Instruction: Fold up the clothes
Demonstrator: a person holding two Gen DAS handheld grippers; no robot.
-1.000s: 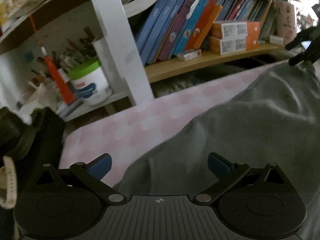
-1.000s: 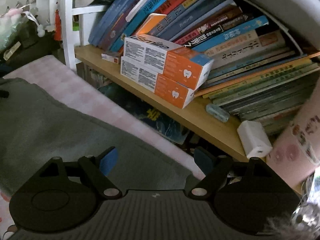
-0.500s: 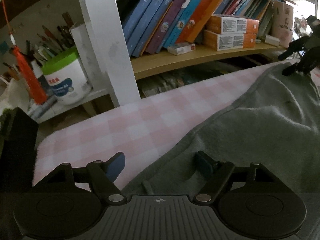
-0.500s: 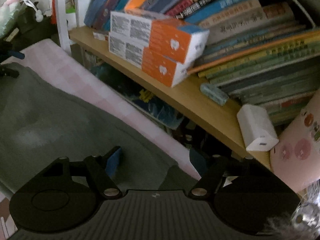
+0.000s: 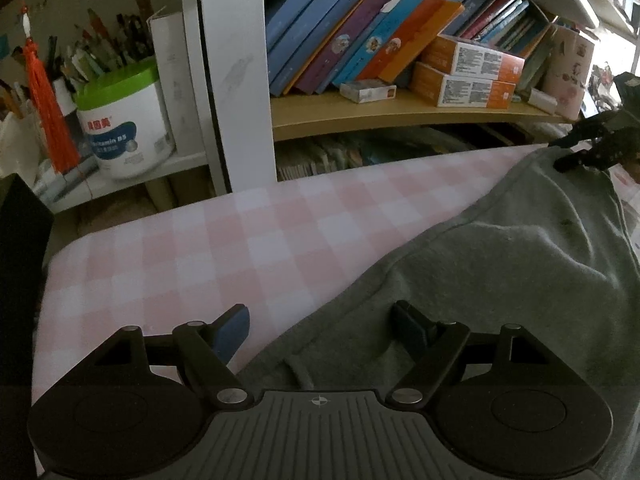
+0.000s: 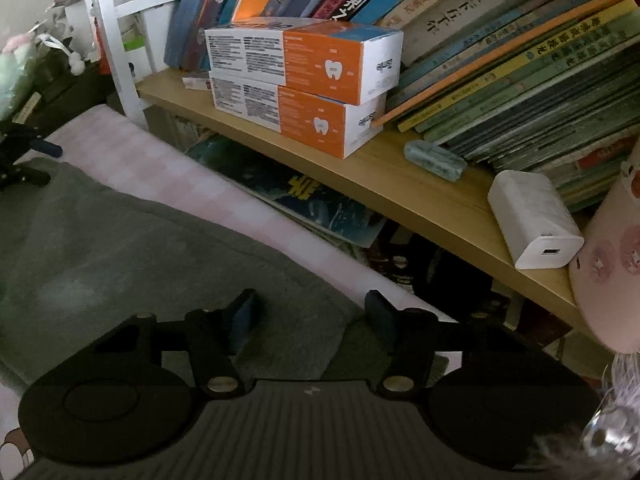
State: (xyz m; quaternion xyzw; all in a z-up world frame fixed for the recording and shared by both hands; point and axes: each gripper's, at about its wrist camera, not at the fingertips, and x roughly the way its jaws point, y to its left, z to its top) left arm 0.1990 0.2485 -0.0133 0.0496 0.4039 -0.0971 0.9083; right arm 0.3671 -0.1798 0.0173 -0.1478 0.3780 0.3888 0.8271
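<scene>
Left gripper [image 5: 320, 326]: jaws apart, straddling the near hem of the gray garment [image 5: 500, 264]. The garment's long axis runs across the checkered tabletop [image 5: 240, 240] to the right gripper [image 6: 310, 310], jaws apart over the opposite hem.

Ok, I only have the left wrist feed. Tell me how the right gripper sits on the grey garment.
Observer: The right gripper is open. The grey garment's edge lies between its fingers, not clamped.
Operator: Give me what lies just past that edge.
Observer: A narrow strip of pink checked cloth, then a blue-covered magazine under the wooden shelf.
Operator: Report anything small on that shelf that I can't make out.
Observer: A pale blue-green lump lies on the shelf between the orange boxes and a white charger.
</scene>
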